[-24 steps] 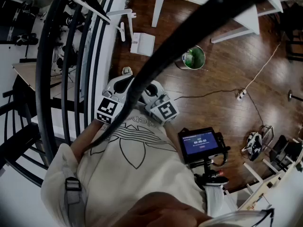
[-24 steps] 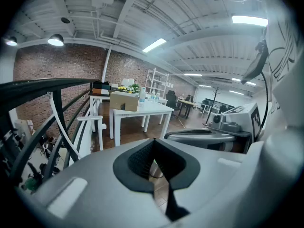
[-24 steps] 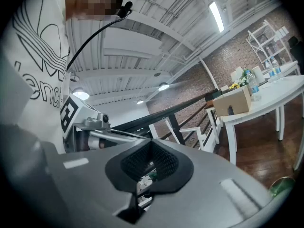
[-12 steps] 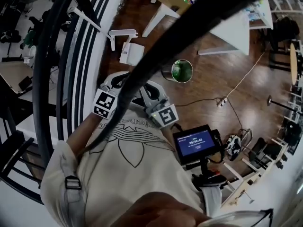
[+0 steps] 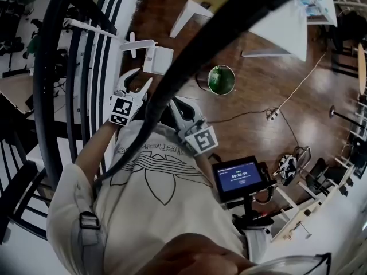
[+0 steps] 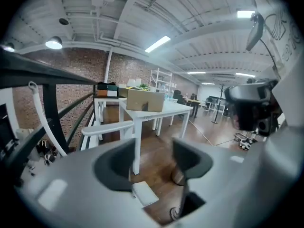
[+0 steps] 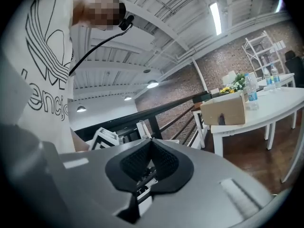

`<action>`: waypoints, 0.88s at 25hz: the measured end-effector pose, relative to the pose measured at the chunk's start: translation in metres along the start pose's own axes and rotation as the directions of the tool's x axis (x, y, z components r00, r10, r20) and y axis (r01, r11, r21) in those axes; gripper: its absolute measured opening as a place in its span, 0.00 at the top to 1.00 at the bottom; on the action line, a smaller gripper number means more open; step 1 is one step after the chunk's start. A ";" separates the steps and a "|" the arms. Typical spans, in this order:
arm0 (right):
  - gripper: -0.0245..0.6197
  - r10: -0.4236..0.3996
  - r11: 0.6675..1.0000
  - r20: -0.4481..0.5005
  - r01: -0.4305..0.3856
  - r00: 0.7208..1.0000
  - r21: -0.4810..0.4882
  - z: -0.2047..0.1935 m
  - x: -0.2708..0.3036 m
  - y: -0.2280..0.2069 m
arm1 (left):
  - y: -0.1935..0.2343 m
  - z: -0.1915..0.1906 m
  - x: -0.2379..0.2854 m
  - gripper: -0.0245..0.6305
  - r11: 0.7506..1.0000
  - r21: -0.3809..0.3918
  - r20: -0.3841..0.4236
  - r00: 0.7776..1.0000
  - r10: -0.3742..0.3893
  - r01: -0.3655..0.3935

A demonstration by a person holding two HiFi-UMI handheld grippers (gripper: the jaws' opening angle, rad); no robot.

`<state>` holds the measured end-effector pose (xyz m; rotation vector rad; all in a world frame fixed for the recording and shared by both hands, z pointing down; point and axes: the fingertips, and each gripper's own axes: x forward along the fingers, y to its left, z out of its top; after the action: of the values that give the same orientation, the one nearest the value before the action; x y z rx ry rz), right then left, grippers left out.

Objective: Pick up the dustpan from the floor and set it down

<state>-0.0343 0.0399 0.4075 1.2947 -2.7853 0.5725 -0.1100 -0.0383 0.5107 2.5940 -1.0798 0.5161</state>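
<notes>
Left gripper (image 6: pixel 154 148): jaws spread & opening, nothing pinched. Only the floor (image 5: pixel 258 102) and the dustpan (image 5: pixel 159 59) are seen through the gap. Right gripper (image 7: pixel 151 144): jaws pressed together, empty, held close to the person's shirt (image 5: pixel 155 193). The dustpan is stood on the floor just ahead of the left gripper and apart from it, beside the black railing (image 5: pixel 77 90), handle upright. Further out, a bin (image 5: pixel 221 80) w/ green inside is set near a white table (image 5: pixel 281 30). A cardboard box (image 6: pixel 145 100) is placed on the table.
</notes>
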 end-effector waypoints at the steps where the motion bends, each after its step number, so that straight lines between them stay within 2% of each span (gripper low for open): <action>1: 0.96 -0.010 1.000 -0.002 0.010 1.000 0.000 -0.001 -0.002 -0.006 | 0.012 -0.011 0.016 0.37 1.000 -0.010 -0.014 1.000 0.019 -0.020; 2: 0.96 -0.023 1.000 -0.010 0.023 1.000 0.005 -0.004 -0.004 -0.010 | 0.025 -0.025 0.034 0.32 0.999 -0.021 -0.044 0.998 0.032 -0.033; 5: 0.96 -0.063 0.996 -0.049 0.066 0.997 0.055 -0.010 -0.007 -0.017 | 0.060 -0.054 0.090 0.32 0.998 -0.027 -0.118 0.992 0.048 -0.051; 10: 0.96 -0.126 0.977 -0.167 0.151 0.978 0.149 -0.032 -0.028 -0.019 | 0.092 -0.056 0.149 0.36 0.994 0.082 -0.104 0.991 0.078 -0.069; 11: 0.96 -0.141 0.973 -0.181 0.170 0.973 0.157 -0.044 -0.033 -0.026 | 0.100 -0.058 0.158 0.41 0.988 0.119 -0.110 0.988 0.109 -0.096; 13: 0.96 -0.164 0.967 -0.190 0.196 0.968 0.165 -0.071 -0.037 -0.038 | 0.117 -0.068 0.173 0.62 0.967 0.196 -0.129 0.974 0.188 -0.161; 14: 0.96 -0.169 0.964 -0.188 0.202 0.968 0.174 -0.081 -0.035 -0.041 | 0.120 -0.075 0.177 0.83 0.962 0.213 -0.140 0.969 0.202 -0.170; 15: 0.96 -0.172 0.961 -0.182 0.205 0.968 0.184 -0.088 -0.033 -0.042 | 0.120 -0.082 0.179 0.87 0.964 0.207 -0.148 0.969 0.199 -0.166; 18: 0.96 -0.164 0.958 -0.177 0.199 0.971 0.205 -0.097 -0.028 -0.041 | 0.110 -0.089 0.181 0.87 0.982 0.119 -0.181 0.969 0.165 -0.145; 20: 0.96 -0.148 0.961 -0.164 0.181 0.975 0.209 -0.090 -0.025 -0.043 | 0.102 -0.076 0.178 0.87 0.987 0.072 -0.183 0.971 0.153 -0.142; 22: 0.96 -0.133 0.966 -0.131 0.158 0.982 0.205 -0.077 -0.021 -0.048 | 0.099 -0.049 0.171 0.87 0.987 0.066 -0.163 0.974 0.155 -0.146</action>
<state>0.0048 0.0526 0.4910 1.4381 -2.5651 0.9285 -0.0801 -0.1926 0.6400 2.4718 -1.2254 0.7937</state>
